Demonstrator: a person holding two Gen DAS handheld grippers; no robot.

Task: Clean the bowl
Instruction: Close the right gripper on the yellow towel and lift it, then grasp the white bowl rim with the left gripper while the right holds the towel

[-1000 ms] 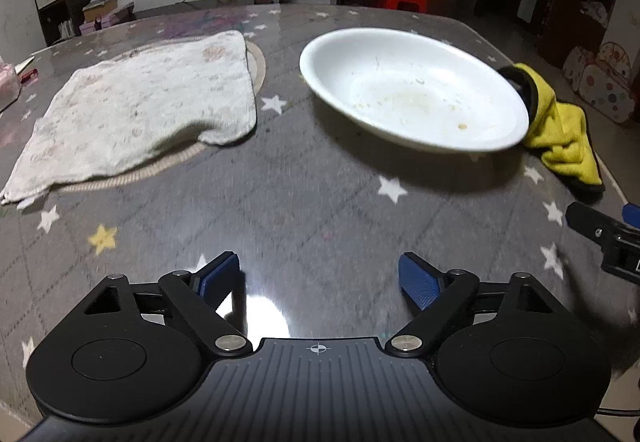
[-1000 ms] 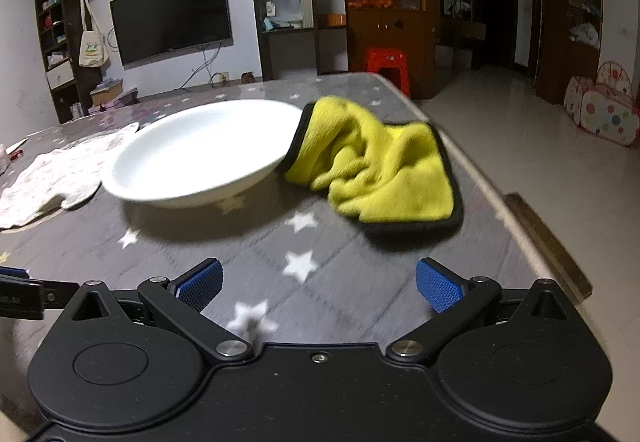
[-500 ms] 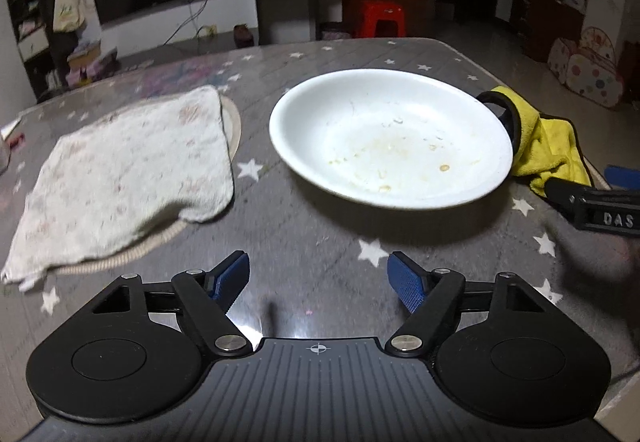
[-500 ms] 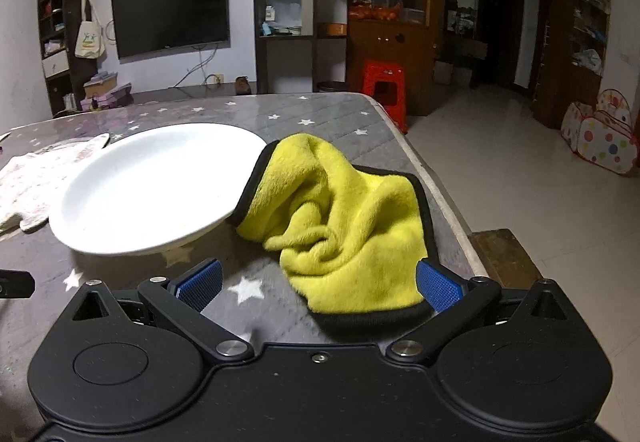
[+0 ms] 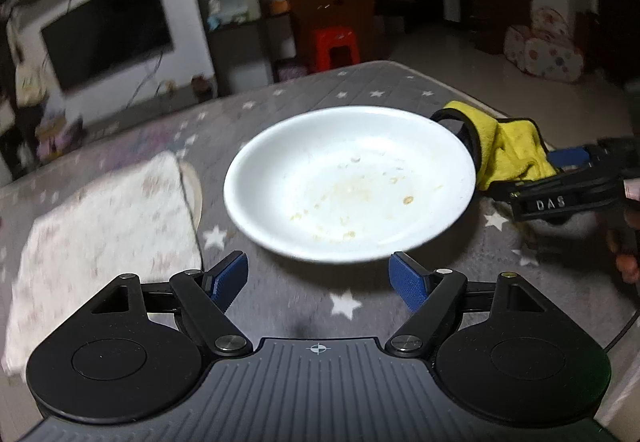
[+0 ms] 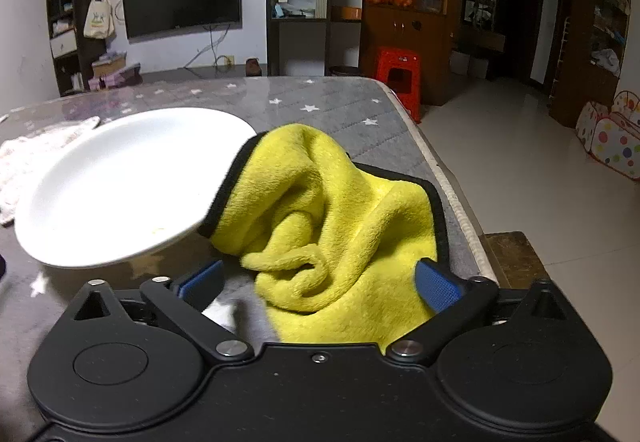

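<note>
A shallow white bowl (image 5: 348, 186) with yellowish food smears sits on the grey star-patterned table; it also shows in the right wrist view (image 6: 120, 182). A crumpled yellow cloth (image 6: 332, 226) with a black edge lies against the bowl's right rim, also seen in the left wrist view (image 5: 508, 150). My left gripper (image 5: 320, 278) is open, its blue pads just short of the bowl's near rim. My right gripper (image 6: 316, 282) is open with the cloth lying between its pads; it appears in the left wrist view (image 5: 568, 182) at the cloth.
A whitish towel (image 5: 100, 230) lies flat over a round mat left of the bowl. The table's right edge (image 6: 448, 186) runs just past the cloth, with open floor beyond. A red stool (image 6: 396, 78) stands past the far end.
Both grippers moved forward. The left one came up to the bowl's near rim. The right one advanced until the yellow cloth lay between its open pads.
</note>
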